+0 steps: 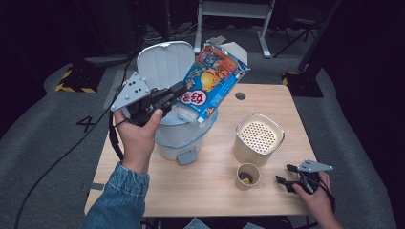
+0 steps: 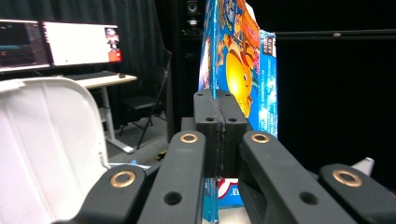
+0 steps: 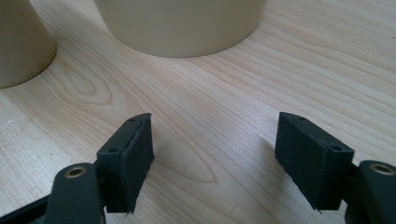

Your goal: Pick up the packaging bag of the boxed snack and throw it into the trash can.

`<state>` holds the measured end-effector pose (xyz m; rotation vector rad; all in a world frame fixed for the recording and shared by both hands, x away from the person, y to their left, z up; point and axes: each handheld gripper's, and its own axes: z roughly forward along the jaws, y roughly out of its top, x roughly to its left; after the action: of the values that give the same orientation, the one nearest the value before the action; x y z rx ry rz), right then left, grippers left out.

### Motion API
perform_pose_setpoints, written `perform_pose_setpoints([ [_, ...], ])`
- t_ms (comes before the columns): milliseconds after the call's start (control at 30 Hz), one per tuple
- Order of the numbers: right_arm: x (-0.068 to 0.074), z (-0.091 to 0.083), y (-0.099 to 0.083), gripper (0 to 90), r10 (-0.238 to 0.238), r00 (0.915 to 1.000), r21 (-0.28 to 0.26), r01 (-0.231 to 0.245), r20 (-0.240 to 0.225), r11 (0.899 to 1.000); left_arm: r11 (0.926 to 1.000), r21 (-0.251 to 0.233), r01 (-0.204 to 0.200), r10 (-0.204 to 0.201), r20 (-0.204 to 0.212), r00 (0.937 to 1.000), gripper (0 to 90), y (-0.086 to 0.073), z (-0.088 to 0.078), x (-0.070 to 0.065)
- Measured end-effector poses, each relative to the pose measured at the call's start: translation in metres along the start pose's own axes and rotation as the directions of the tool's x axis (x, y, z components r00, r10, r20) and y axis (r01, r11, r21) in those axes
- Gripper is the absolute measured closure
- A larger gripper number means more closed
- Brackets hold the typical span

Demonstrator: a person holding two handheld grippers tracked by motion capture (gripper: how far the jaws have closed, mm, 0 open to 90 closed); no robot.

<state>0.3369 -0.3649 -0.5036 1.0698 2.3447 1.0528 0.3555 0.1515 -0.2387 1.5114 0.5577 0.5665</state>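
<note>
My left gripper (image 1: 177, 93) clamps blue snack box (image 1: 211, 81) by bottom edge, box tilted in air above open white bin (image 1: 177, 139), lid (image 1: 165, 63) up behind. My right gripper (image 1: 285, 174) rests on table (image 1: 200, 191), jaws apart, nothing between, near paper cup (image 1: 248, 176) and beige container (image 1: 258, 139).

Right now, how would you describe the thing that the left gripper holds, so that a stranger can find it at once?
Start at the white bin with its lid up, at the table's far left. Above its mouth the left gripper is shut on a flattened carton. Unlike the plain beige container and small cup nearby, it is bright blue with a yellow cartoon figure.
</note>
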Motion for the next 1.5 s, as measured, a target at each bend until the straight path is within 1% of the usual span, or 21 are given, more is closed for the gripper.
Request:
perform_pose_setpoints([
  [100,0.0,0.0,0.0,28.4,0.0,1.0,0.0,0.0,0.0,1.0,0.9997,-0.023,0.01,-0.011,-0.013,0.9999,89.3,0.002,0.001,0.006],
  [200,0.0,0.0,0.0,28.4,0.0,1.0,0.0,0.0,0.0,1.0,0.9997,-0.023,0.01,-0.011,-0.047,0.9988,89.3,0.004,0.001,0.011],
  [233,0.0,0.0,0.0,28.4,0.0,1.0,0.0,0.0,0.0,1.0,0.9994,-0.028,0.019,-0.02,-0.056,0.9982,89.3,0.004,0.001,0.013],
  [267,0.0,0.0,0.0,28.4,0.0,1.0,0.0,0.0,0.0,1.0,0.9995,-0.029,0.015,-0.017,-0.065,0.9977,89.4,0.005,0.001,0.015],
  [400,0.0,0.0,0.0,28.4,0.0,1.0,0.0,0.0,0.0,1.0,0.9989,-0.032,0.033,-0.036,-0.1,0.9944,89.4,0.006,0.003,0.024],
  [433,0.0,0.0,0.0,28.4,0.0,1.0,0.0,0.0,0.0,1.0,0.999,-0.03,0.031,-0.035,-0.109,0.9934,89.4,0.006,0.003,0.026],
  [600,0.0,0.0,0.0,28.4,0.0,1.0,0.0,0.0,0.0,1.0,0.9978,-0.038,0.054,-0.059,-0.147,0.9874,89.4,0.004,0.009,0.038],
  [700,0.0,0.0,0.0,28.4,0.0,1.0,0.0,0.0,0.0,1.0,0.9978,-0.033,0.057,-0.062,-0.182,0.9813,89.3,0.002,0.012,0.046],
  [733,0.0,0.0,0.0,28.4,0.0,1.0,0.0,0.0,0.0,1.0,0.9972,-0.035,0.066,-0.072,-0.19,0.9791,89.4,0.001,0.013,0.049],
  [800,0.0,0.0,0.0,28.4,0.001,1.0,0.0,-0.001,-0.001,1.0,0.9963,-0.037,0.078,-0.084,-0.203,0.9756,89.3,-0.003,0.015,0.054],
  [900,0.0,0.0,0.0,28.4,-0.001,1.0,0.0,0.001,0.0,1.0,0.9956,-0.031,0.089,-0.094,-0.213,0.9726,89.3,-0.007,0.018,0.059],
  [1000,0.0,0.0,0.0,28.4,0.0,1.0,0.0,0.0,0.0,1.0,0.9938,-0.033,0.107,-0.111,-0.227,0.9674,89.3,-0.012,0.019,0.063],
  [1167,0.0,0.0,0.0,28.4,0.0,1.0,0.0,0.0,0.0,1.0,0.9924,-0.019,0.122,-0.123,-0.257,0.9586,89.3,-0.02,0.019,0.069],
  [1300,0.0,0.0,0.0,28.4,0.0,1.0,0.0,0.0,0.0,1.0,0.9919,-0.002,0.127,-0.123,-0.27,0.9549,89.3,-0.023,0.02,0.07],
  [1367,0.0,0.0,0.0,28.4,0.0,1.0,0.0,0.0,0.0,1.0,0.992,0.011,0.126,-0.118,-0.274,0.9543,89.3,-0.025,0.022,0.069],
  [1500,0.0,0.0,0.0,28.4,0.0,1.0,0.0,0.0,0.0,1.0,0.9905,0.016,0.136,-0.126,-0.289,0.9489,89.3,-0.028,0.025,0.068],
])
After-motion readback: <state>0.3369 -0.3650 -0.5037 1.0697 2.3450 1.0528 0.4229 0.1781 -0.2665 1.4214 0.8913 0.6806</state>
